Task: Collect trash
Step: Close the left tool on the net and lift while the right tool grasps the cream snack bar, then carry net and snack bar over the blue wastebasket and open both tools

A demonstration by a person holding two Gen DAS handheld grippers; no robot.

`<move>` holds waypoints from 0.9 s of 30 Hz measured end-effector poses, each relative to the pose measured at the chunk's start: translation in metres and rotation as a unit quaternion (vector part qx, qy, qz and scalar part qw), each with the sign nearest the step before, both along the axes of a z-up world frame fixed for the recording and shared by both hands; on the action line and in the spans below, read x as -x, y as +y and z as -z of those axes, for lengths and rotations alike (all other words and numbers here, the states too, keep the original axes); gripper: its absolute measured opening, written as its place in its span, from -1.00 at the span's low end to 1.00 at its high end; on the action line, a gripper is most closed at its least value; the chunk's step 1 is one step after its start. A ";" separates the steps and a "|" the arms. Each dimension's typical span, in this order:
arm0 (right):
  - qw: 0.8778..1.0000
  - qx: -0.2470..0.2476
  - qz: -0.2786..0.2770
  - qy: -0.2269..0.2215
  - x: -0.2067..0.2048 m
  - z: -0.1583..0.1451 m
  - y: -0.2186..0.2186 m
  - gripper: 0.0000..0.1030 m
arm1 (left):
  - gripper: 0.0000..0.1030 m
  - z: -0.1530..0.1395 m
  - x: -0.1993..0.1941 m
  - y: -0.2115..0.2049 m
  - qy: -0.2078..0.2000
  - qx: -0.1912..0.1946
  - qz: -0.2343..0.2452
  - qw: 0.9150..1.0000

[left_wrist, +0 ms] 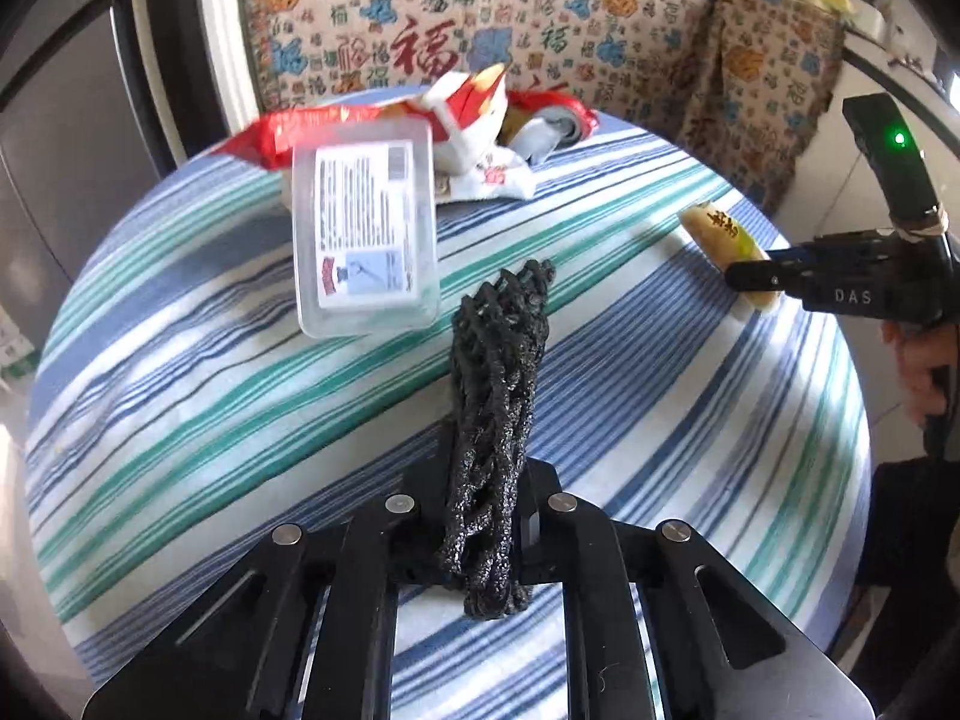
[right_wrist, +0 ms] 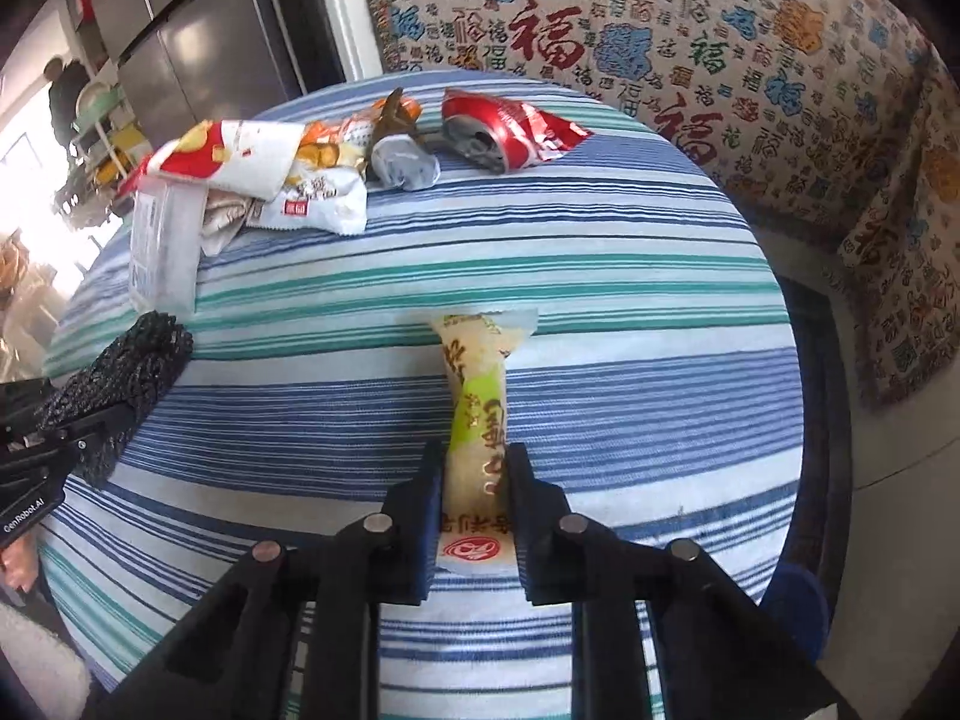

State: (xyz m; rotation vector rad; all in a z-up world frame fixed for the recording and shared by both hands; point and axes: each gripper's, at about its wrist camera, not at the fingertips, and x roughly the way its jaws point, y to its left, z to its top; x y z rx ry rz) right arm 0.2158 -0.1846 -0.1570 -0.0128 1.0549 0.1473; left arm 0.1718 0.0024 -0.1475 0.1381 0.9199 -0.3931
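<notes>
My left gripper (left_wrist: 483, 471) is shut on a black foam net (left_wrist: 498, 372), which sticks up and forward from between its fingers. That net (right_wrist: 120, 372) and the left gripper (right_wrist: 36, 450) show at the left edge of the right wrist view. My right gripper (right_wrist: 474, 462) is shut on a long yellow-green snack wrapper (right_wrist: 474, 396), pinched near its lower end. In the left wrist view the right gripper (left_wrist: 750, 276) holds the wrapper (left_wrist: 720, 228) just above the table's right side.
The round table has a blue, green and white striped cloth (left_wrist: 180, 360). On it lie a clear plastic tray (left_wrist: 366, 234), red-and-white snack bags (right_wrist: 270, 168), a grey crumpled piece (right_wrist: 402, 162) and a crushed red can (right_wrist: 504, 129). A patterned cloth (left_wrist: 540, 12) hangs behind.
</notes>
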 end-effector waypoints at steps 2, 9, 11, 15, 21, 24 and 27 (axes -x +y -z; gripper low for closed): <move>1.000 -0.008 0.005 -0.010 0.010 -0.007 -0.006 -0.62 | -0.81 -0.005 0.006 0.004 0.000 0.013 -0.001 1.000; 0.999 -0.015 0.018 -0.038 0.055 -0.032 -0.040 -0.62 | -0.82 -0.025 0.019 -0.002 -0.006 0.087 0.000 0.996; 0.999 -0.014 0.027 -0.044 0.066 -0.037 -0.057 -0.62 | -0.82 -0.033 0.023 -0.015 -0.012 0.099 0.010 0.995; 0.996 0.002 0.063 -0.055 0.096 -0.045 -0.102 -0.62 | -0.82 -0.048 0.032 -0.062 -0.021 0.125 0.046 0.991; 0.986 0.025 0.153 -0.055 0.147 -0.033 -0.187 -0.62 | -0.82 -0.052 0.039 -0.160 -0.002 0.153 0.126 0.980; 0.979 0.040 0.193 -0.054 0.172 -0.020 -0.221 -0.62 | -0.82 -0.043 0.041 -0.214 0.014 0.158 0.164 0.974; 0.974 0.026 0.219 -0.051 0.192 -0.006 -0.248 -0.62 | -0.82 -0.027 0.045 -0.265 0.036 0.162 0.193 0.967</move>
